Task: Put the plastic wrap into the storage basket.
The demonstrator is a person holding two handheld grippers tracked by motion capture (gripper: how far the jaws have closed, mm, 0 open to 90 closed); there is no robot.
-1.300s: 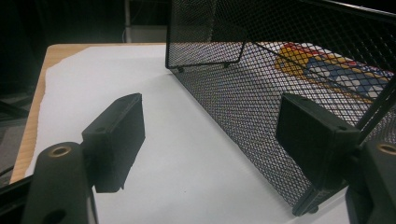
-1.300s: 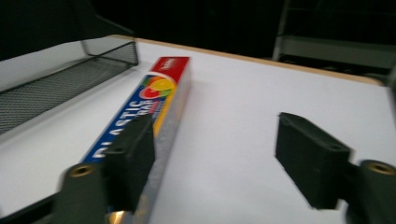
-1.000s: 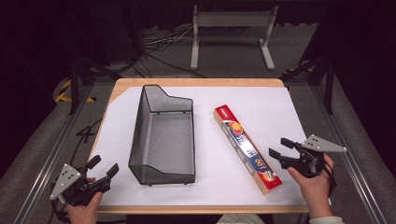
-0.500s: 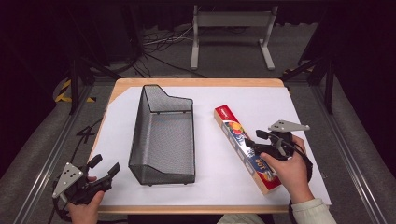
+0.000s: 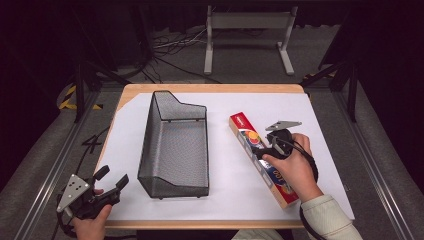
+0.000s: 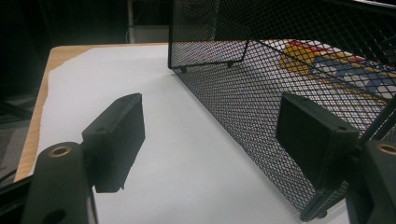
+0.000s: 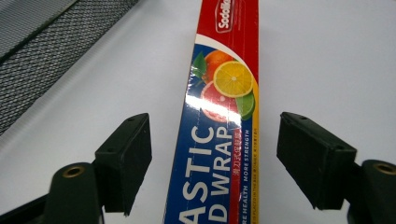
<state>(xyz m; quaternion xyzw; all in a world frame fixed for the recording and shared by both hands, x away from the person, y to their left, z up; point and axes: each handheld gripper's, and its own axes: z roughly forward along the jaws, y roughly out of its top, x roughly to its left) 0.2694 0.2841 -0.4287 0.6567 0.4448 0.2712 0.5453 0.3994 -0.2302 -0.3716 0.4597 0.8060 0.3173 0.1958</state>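
The long red-and-blue cardboard plastic-wrap box [image 5: 262,159] lies flat on the white surface [image 5: 225,175], right of the black wire-mesh basket [image 5: 175,145], long axis running far-left to near-right. The right hand-held gripper [image 7: 212,163] straddles it, jaws just opening, pads clear; the hand hides its middle. The left hand-held gripper [image 6: 210,140] is open, empty.

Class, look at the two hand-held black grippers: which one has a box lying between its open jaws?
The right gripper: its jaws straddle the long red-and-blue plastic wrap box. The left gripper hangs beside the black mesh basket.
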